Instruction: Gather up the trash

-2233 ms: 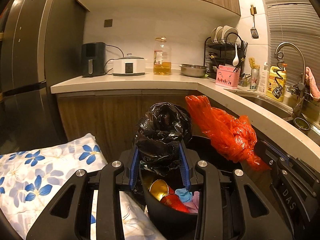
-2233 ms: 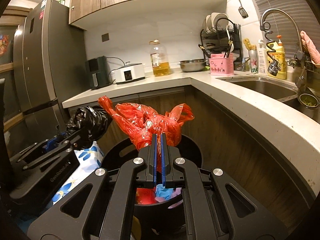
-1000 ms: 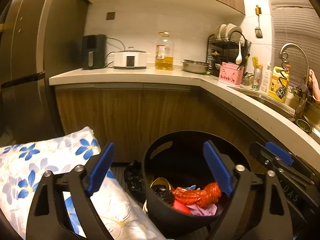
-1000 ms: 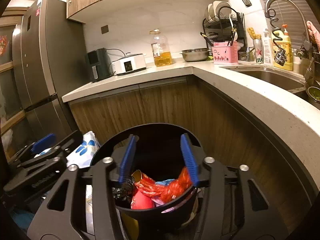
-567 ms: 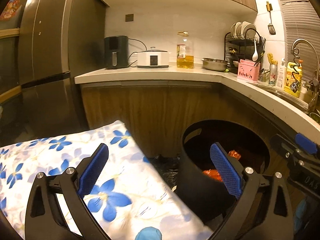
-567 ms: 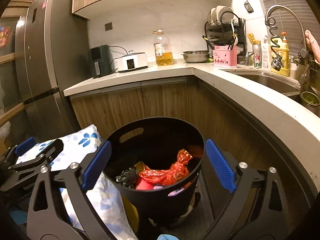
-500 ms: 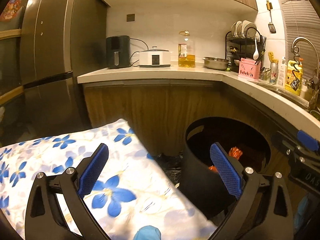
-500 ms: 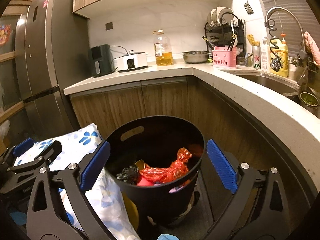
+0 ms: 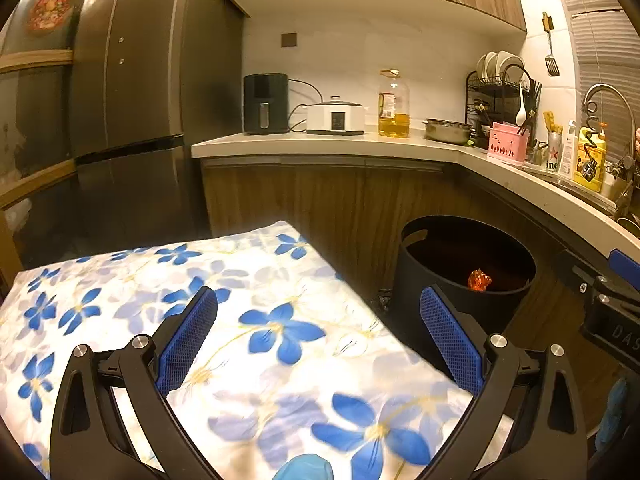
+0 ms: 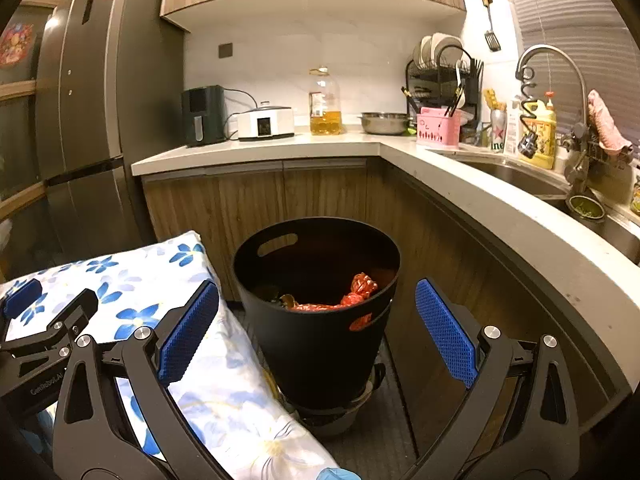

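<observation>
Both tongs are spread wide and hold nothing: the left tongs (image 9: 318,340) hover over a blue-flowered cushion (image 9: 256,320), the right tongs (image 10: 318,332) frame the black bin (image 10: 320,332) on the floor. Inside it lies the knotted red trash bag (image 10: 352,296). Letters "DAS" show on the neighbouring tool. Farther off, on the table (image 10: 280,146), stand an oil bottle (image 10: 325,102) and a green can reading "ine" (image 10: 497,128).

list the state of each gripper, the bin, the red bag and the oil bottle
left gripper: jaws wide open, empty, over the floral cushion
right gripper: jaws wide open, empty, facing the bin
black bin: upright, no lid, partly filled
red bag: knotted, lying inside the bin
oil bottle: upright on the counter, under half full
</observation>
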Demonstrator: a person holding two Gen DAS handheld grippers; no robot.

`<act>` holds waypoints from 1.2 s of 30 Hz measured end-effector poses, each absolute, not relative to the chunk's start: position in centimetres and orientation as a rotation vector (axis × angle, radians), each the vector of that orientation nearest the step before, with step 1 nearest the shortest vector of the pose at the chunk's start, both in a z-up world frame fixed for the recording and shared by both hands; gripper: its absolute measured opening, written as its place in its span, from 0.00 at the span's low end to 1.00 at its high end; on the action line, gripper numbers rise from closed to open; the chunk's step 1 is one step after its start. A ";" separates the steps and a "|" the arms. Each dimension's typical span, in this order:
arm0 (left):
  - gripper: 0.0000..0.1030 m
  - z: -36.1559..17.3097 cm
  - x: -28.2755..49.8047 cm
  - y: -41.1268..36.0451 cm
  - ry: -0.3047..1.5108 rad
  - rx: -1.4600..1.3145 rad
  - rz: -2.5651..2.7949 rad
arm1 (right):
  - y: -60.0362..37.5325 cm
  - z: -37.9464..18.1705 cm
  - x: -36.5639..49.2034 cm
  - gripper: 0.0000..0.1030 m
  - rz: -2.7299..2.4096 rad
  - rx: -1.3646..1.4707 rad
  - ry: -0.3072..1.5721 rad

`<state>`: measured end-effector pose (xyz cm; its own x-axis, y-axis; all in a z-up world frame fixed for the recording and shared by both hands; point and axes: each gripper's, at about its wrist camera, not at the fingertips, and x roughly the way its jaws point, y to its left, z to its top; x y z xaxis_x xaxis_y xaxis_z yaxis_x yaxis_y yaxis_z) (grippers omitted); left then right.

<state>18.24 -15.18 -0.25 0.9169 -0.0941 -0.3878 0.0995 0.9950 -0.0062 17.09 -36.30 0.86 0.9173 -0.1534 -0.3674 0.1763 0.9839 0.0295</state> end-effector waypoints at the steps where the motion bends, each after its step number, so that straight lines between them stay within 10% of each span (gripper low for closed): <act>1: 0.94 -0.3 17.8 -14.9 0.399 0.011 -0.100 | -35.8 0.9 16.4 0.95 -0.174 0.058 0.370; 36: 0.94 -0.8 6.6 -9.1 0.381 -0.013 -0.126 | -29.1 0.7 4.4 0.95 -0.163 0.033 0.375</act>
